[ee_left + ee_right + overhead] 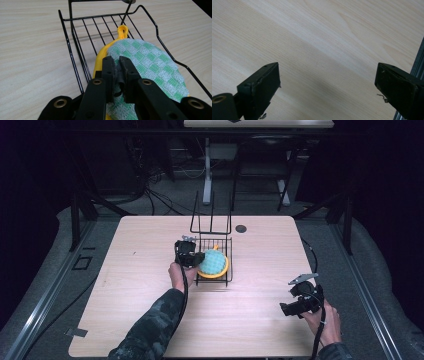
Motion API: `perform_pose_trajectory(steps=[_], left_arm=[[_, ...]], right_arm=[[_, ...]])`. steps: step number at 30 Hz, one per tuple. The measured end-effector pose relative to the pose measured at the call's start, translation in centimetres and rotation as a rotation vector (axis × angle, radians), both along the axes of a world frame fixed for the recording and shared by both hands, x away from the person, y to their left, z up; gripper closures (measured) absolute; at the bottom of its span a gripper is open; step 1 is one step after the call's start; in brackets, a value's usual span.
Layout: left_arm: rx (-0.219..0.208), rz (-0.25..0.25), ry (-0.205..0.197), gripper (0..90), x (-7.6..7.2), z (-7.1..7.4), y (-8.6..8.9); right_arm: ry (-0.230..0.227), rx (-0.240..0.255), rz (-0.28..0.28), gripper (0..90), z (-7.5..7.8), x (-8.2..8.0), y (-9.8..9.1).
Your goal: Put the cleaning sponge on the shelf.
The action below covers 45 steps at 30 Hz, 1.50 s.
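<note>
Left gripper [117, 65] clamped on checked cloth [150, 62] | wire rack [75, 50]

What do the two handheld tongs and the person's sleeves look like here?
Both tongs, left and right, are black with trailing black cables. The right carries a grey three-cornered plate. Brass-coloured rivets dot the left's arms. The left sleeve is dark camouflage-patterned.

Left gripper [196, 258] reaches over the rack [227, 251], jaws nearly closed; right gripper [286, 309], well apart from it, gapes wide

One wire rack [215, 260], one yellow plate [218, 272], one green-checked cloth [212, 262], two grippers, one worktop [140, 265].
</note>
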<state>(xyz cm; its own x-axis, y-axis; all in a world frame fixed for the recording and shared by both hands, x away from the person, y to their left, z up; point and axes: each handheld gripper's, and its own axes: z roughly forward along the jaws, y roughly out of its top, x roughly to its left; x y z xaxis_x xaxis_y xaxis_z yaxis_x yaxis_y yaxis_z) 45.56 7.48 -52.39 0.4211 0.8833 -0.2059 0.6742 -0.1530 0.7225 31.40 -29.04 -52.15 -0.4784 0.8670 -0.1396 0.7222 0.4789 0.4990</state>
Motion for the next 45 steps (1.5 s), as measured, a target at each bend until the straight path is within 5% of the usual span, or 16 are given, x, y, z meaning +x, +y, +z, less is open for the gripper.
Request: perform_pose_trajectory(steps=[7, 14, 23, 45], left_arm=[[0.014, 0.001, 0.0, 74.8, 0.0, 0.1, -0.1], [0.009, -0.01, -0.017, 45.0, -0.2, 0.9, 0.7], [0.014, -0.045, -0.061, 24.9, -1.4, 2.3, 1.8], [0.075, -0.073, -0.107, 11.8, -5.7, 4.7, 7.2]], right_arm=[[0.005, -0.005, 0.0, 5.7, -0.1, 0.0, 0.0], [-0.001, 0.0, 0.0, 5.6, -0.1, 0.0, 0.0], [0.002, -0.006, -0.001, 5.6, 0.0, -0.1, 0.1], [-0.001, -0.004, 0.001, 5.7, 0.1, -0.1, 0.1]])
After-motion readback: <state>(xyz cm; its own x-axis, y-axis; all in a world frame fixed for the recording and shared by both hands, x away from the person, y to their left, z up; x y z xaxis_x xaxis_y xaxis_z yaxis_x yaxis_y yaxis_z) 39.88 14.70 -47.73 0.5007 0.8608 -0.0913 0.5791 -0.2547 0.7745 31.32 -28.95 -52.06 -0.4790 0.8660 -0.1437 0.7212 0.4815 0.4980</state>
